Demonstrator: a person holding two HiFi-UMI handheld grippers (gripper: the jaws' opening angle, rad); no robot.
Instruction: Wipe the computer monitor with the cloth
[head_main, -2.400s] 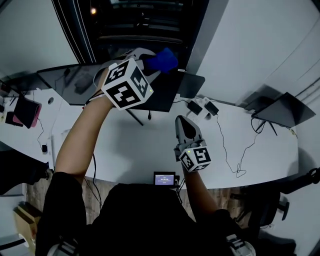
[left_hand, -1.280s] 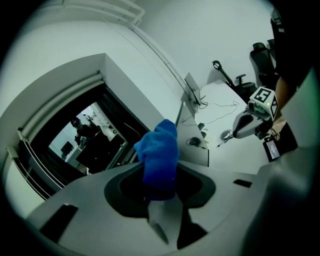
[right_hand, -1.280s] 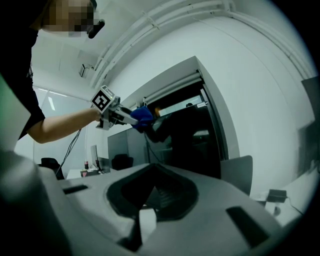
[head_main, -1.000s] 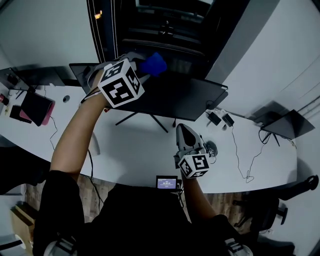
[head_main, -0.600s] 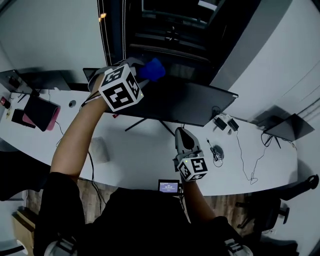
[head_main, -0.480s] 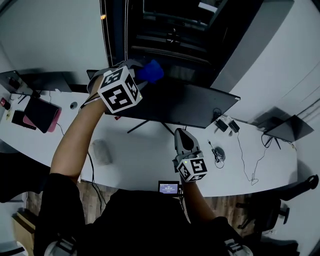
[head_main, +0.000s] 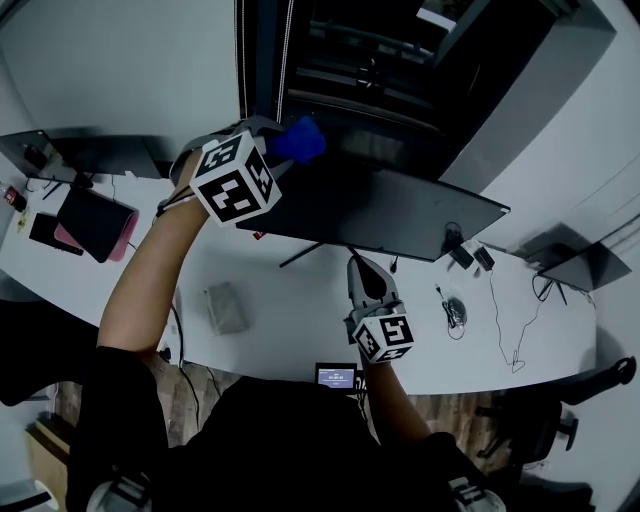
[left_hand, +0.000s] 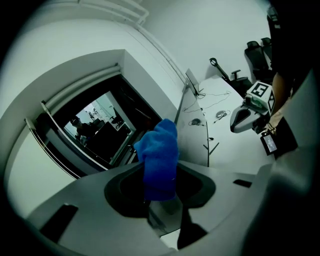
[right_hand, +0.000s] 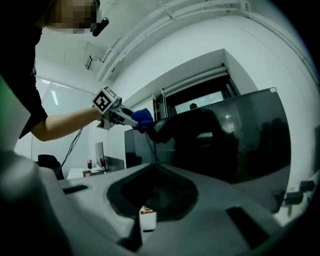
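The left gripper (head_main: 281, 143) pinches the blue cloth (head_main: 297, 140) by the top left corner of the monitor (head_main: 400, 205), near the far edge of the table (head_main: 300, 320). The right gripper (head_main: 362, 270) hangs closed and empty (bracing nothing), so hard pressure could tip the monitor.

In the head view, we cannot see the tips of the left claw (head_main: 272, 138), because its cube (head_main: 235, 180) hides them. The claw and the arm (head_main: 150, 270) cover the left corner of the monitor (head_main: 400, 205). The bottom of the cloth (left_hand: 159, 157) is tucked inside the claw. The little screen (head_main: 336, 376) at the edge of the desk (head_main: 300, 310) is too small for us to read.
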